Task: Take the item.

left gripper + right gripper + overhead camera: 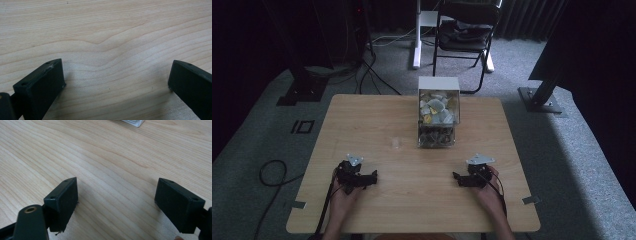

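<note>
Both hand-held grippers rest near the front of a light wooden table (412, 200). My left gripper (373, 176) lies at the front left with its jaws pointing toward the middle; in the left gripper view the left gripper (116, 80) stands open over bare wood. My right gripper (456, 177) lies at the front right, jaws facing left; in the right gripper view the right gripper (116, 192) is open too, with nothing between its fingers. A clear box (438, 117) of small pale and dark items stands at the back middle of the table.
A small clear object (396, 144) lies on the table left of the box. A corner of the box (132, 122) shows at the top edge of the right gripper view. Beyond the table are a black folding chair (464, 35), stand bases and cables on grey carpet.
</note>
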The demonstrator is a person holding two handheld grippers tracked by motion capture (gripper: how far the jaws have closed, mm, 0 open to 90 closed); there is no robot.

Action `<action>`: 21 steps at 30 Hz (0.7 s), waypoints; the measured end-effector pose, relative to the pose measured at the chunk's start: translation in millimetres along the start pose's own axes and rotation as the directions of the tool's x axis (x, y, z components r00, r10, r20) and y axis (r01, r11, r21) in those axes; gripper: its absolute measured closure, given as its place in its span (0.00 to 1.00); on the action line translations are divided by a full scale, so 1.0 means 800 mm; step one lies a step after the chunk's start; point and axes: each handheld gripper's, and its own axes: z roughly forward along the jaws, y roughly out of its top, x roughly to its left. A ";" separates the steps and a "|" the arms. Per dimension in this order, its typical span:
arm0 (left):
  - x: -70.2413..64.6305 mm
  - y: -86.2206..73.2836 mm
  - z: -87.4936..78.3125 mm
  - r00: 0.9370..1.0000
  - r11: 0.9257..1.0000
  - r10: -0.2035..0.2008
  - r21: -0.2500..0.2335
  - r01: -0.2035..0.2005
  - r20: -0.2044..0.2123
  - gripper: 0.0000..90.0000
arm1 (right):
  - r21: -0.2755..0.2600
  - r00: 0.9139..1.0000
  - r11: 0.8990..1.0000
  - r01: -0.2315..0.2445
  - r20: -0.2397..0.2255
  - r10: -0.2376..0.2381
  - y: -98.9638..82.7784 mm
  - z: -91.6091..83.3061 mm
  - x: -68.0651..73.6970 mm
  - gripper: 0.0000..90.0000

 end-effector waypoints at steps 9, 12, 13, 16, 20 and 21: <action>0.000 -0.001 0.000 1.000 1.000 0.000 -0.002 0.000 0.001 0.01 | 0.002 1.000 1.000 0.004 -0.005 -0.004 0.000 0.000 0.001 0.18; -0.001 -0.001 0.000 1.000 1.000 0.000 -0.002 0.000 0.001 0.01 | 0.006 1.000 1.000 0.013 -0.011 -0.013 0.000 0.001 0.001 0.16; -0.001 -0.001 0.000 1.000 1.000 0.000 -0.002 0.000 0.001 0.01 | 0.006 1.000 1.000 0.013 -0.011 -0.013 0.000 0.001 0.001 0.16; -0.001 -0.001 0.000 1.000 1.000 0.000 -0.002 0.000 0.001 0.01 | 0.006 1.000 1.000 0.013 -0.011 -0.013 0.000 0.001 0.001 0.16; -0.001 -0.001 0.000 1.000 1.000 0.000 -0.002 0.000 0.001 0.01 | 0.005 1.000 1.000 0.013 -0.011 -0.013 0.000 0.000 0.000 0.18; -0.001 -0.001 0.000 1.000 1.000 0.000 -0.002 0.000 0.001 0.01 | 0.006 1.000 1.000 0.005 -0.009 -0.005 0.000 -0.001 0.000 0.21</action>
